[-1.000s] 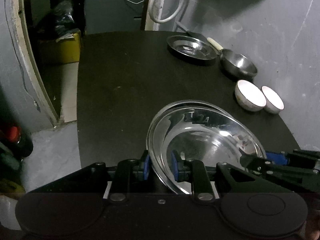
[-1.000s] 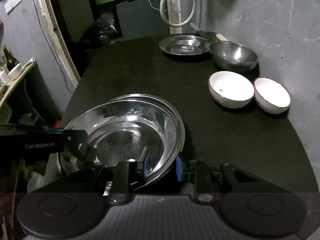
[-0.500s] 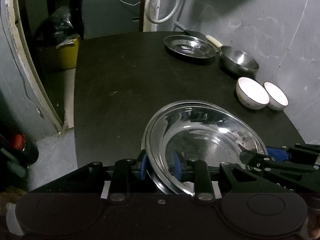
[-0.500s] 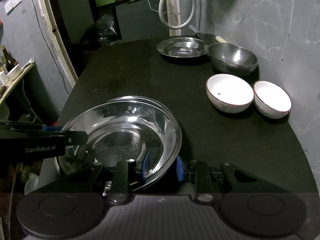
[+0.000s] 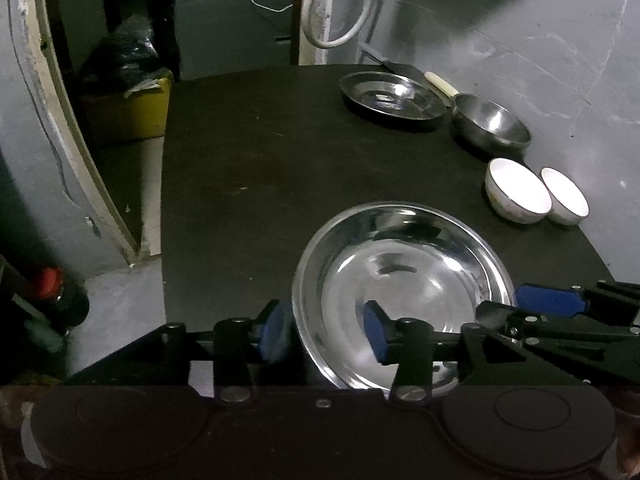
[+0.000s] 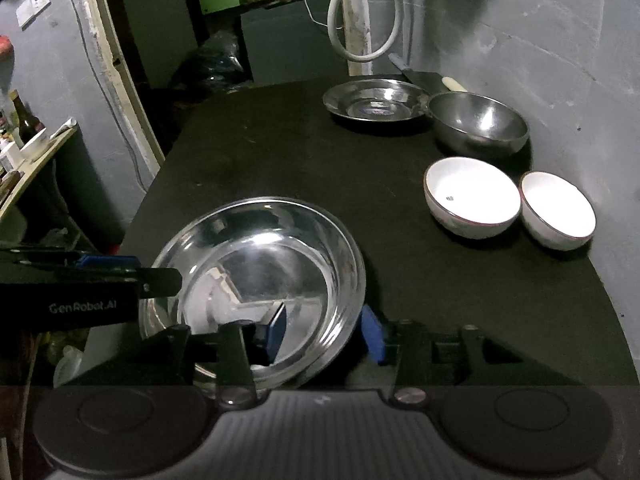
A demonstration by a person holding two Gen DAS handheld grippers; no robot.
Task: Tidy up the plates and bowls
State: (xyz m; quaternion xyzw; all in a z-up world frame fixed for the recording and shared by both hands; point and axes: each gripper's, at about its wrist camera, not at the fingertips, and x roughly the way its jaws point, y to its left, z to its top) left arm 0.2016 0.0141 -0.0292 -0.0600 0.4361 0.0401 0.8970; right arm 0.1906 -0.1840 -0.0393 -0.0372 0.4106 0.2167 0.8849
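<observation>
So I'm looking at the big steel plate point(image 5: 404, 292) sitting on the near part of the black table point(image 5: 260, 184), and both claws are letting go of it right now. The left claw point(image 5: 324, 332) is straddling the plate's left rim, jaws opening, pads clear of the metal on both sides as far as I can see. The right claw point(image 6: 324, 332) is doing the same on the right rim, also opening, nothing pinched.

The plate is showing nothing inside but reflections, and I can't tell whether it's one plate or two nested.

Farther back near the wall: a smaller steel plate point(image 6: 374, 105), looking empty, with a steel bowl point(image 6: 480, 122) just beside it, also empty. Nearer me, two white bowls point(image 6: 472, 196) are sitting side by side, almost touching; the bigger one is carrying a tiny dark mark on its inside.

Behind the steel bowl a pale handle point(image 5: 440, 84) is poking out, but what it belongs to is half hidden. The plate's near edge is getting cut off by the claw bodies in both views.
</observation>
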